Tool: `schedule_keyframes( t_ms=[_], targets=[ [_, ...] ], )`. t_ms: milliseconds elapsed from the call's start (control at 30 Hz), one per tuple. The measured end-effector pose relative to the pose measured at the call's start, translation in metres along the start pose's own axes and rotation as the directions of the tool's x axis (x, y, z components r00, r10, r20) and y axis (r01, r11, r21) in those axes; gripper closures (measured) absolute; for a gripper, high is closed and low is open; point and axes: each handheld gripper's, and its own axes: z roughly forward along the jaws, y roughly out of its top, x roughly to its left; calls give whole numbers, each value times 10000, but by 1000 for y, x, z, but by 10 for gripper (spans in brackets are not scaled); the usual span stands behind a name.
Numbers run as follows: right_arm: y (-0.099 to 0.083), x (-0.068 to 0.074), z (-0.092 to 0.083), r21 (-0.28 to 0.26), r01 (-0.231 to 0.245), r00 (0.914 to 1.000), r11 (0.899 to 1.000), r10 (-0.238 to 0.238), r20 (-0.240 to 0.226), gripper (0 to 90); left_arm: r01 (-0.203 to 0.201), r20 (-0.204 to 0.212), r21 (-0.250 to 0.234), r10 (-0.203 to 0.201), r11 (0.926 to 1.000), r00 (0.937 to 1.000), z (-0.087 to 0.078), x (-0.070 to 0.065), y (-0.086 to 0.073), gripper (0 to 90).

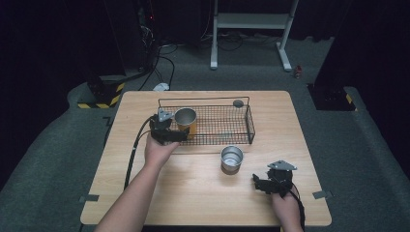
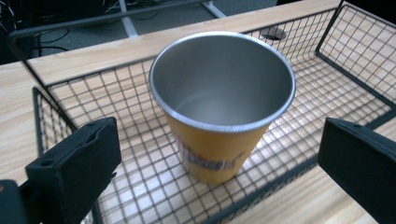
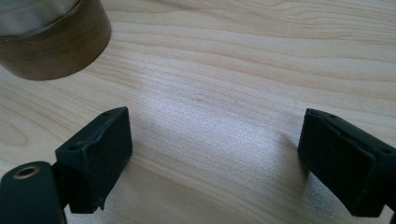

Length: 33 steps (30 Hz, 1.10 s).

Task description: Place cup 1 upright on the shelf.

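Observation:
A yellow cup (image 1: 186,121) with a steel inside stands upright in the left end of a black wire basket (image 1: 227,102). In the left gripper view the yellow cup (image 2: 223,105) sits just beyond my left gripper (image 2: 224,161), whose jaws are wide apart and do not touch it. My left gripper (image 1: 173,133) is at the basket's front left corner. A steel cup (image 1: 231,159) stands on the table in front of the basket. My right gripper (image 1: 261,183) rests low near the table's front right, open, with the steel cup's base (image 3: 51,39) ahead to its left.
A small dark round disc (image 1: 238,103) lies in the basket's far right part. The wooden table (image 1: 203,198) has bare room at the front and on both sides. The left gripper's cable (image 1: 133,154) trails over the table's left side.

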Motion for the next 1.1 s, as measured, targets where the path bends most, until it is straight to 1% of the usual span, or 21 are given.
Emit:
schedule_keyframes(
  t_ms=[133, 233, 333, 467, 533, 600, 767, 967, 1033, 1100],
  targets=[
    [0, 0, 0, 0, 2, 10000, 10000, -2, 0, 101, 27, 169, 33, -28, 10000, 9999, -11, 4, -7, 1],
    [0, 0, 0, 0, 0, 10000, 10000, 0, 1, 101, 91, 173, -57, -90, 9999, 9998, -21, 7, -11, 1],
    [0, 0, 0, 0, -1, 10000, 10000, 1, 1, 101, 75, 190, -23, -75, 10000, 9998, -30, 10, -17, 1],
    [0, 0, 0, 1, -1, 10000, 10000, 1, 0, 101, 105, 247, -130, -102, 9999, 9996, -41, 14, -25, 3],
    [0, 0, 0, -6, 26, 10000, 10000, -26, 1, 101, 147, 335, -158, -142, 9998, 9993, -46, 15, -29, 3],
    [0, 0, 0, 1, -1, 10000, 10000, 1, 2, 101, 97, 329, -178, -91, 9998, 9994, -51, 16, -34, 3],
    [0, 0, 0, -32, -3, 10000, 10000, 3, 18, 101, 183, 506, -176, -174, 9997, 9986, -64, 17, -50, 3],
    [0, 0, 0, -33, -2, 10000, 10000, 2, 15, 101, 173, 506, 67, -176, 9998, 9986, -72, 18, -70, 3],
    [0, 0, 0, -32, -2, 10000, 10000, 2, 12, 100, 209, 584, 115, -215, 9997, 9981, -74, 18, -76, 3],
    [0, 0, 0, -24, -29, 10000, 10000, 29, 12, 100, 110, 615, 255, -126, 9996, 9980, -75, 16, -82, 2]
  ],
)
